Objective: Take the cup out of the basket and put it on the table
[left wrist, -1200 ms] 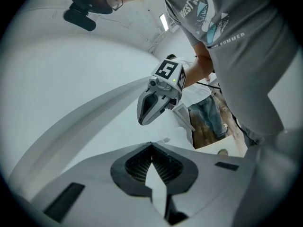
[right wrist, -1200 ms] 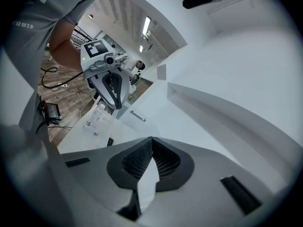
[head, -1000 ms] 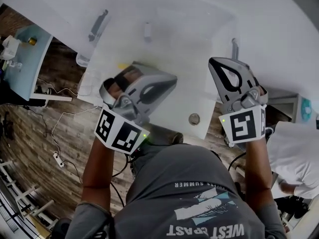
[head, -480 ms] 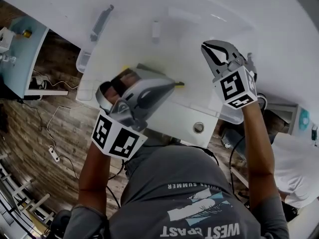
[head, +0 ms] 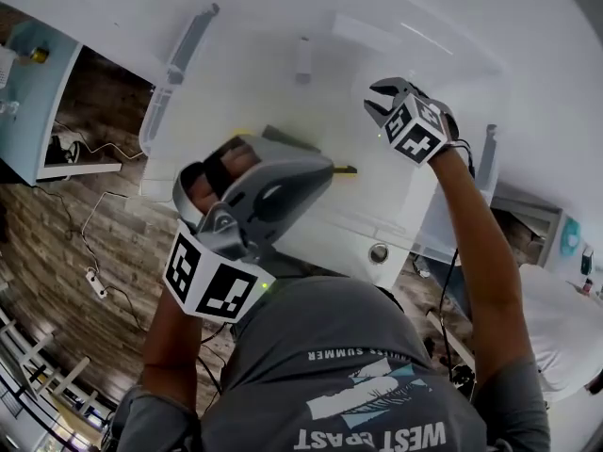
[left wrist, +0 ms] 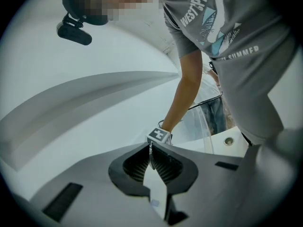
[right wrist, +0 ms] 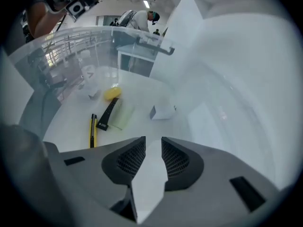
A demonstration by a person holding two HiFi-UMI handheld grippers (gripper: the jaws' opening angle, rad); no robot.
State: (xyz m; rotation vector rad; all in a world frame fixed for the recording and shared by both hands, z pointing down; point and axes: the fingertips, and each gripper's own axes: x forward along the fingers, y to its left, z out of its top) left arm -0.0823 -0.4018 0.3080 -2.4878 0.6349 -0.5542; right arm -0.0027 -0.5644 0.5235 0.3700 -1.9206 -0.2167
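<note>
Showing ribbed grey pads (right wrist: 131, 158), the right gripper (right wrist: 153, 141) holds jaws apart.

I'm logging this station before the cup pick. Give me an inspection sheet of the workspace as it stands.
Surface: white table, mostly bare.
Job's things: clear basket beyond the clutter; cup not made out.
Clutter: yellow-black knife, black-handled tool, yellow lump, small white box.
Grippers: left gripper shut, empty; right gripper open, empty, above the table.
Cables: power strip with leads on the floor.
Surroundings: wood floor; people in the background.
</note>
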